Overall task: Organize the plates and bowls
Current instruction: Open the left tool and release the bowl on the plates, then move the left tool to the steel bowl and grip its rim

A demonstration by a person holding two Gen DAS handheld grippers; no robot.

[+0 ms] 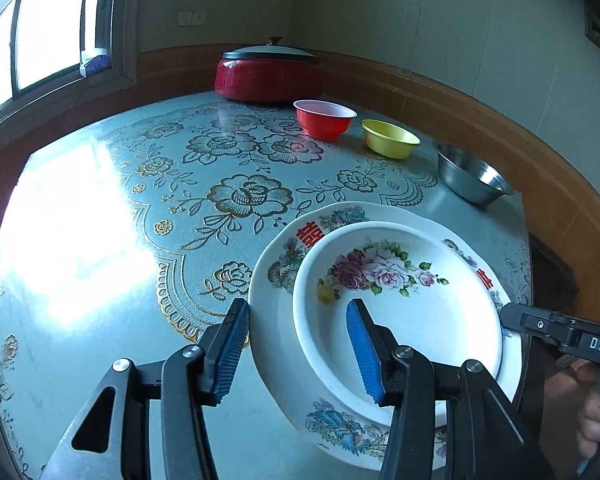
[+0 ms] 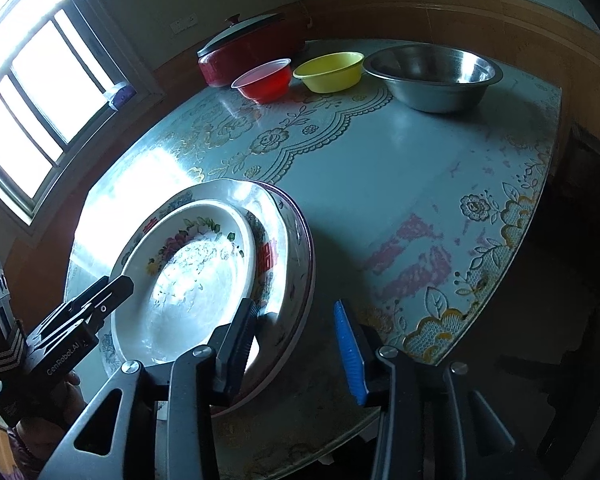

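Observation:
A small rose-patterned plate [image 1: 400, 320] [image 2: 188, 280] lies stacked inside a larger plate with red characters [image 1: 274, 360] [image 2: 268, 240] near the table's front edge. In the right wrist view a purplish-rimmed plate [image 2: 307, 252] shows beneath them. My left gripper [image 1: 298, 304] is open and straddles the stack's left rim, one finger outside it and one over the small plate. My right gripper [image 2: 294, 304] [image 1: 540, 326] is open at the stack's right rim, its outer finger over bare table. A red bowl [image 1: 326, 118] [image 2: 264, 80], a yellow bowl [image 1: 390, 138] [image 2: 330, 72] and a steel bowl [image 1: 472, 178] [image 2: 432, 76] stand in a row at the back.
A red lidded pot [image 1: 266, 76] [image 2: 240, 56] stands at the far edge, behind the red bowl. The round table [image 1: 100, 240] [image 2: 380, 160] has a flowered cover. A window is on the left and a wood-panelled wall runs behind. A person's hand [image 1: 592, 412] holds the right gripper.

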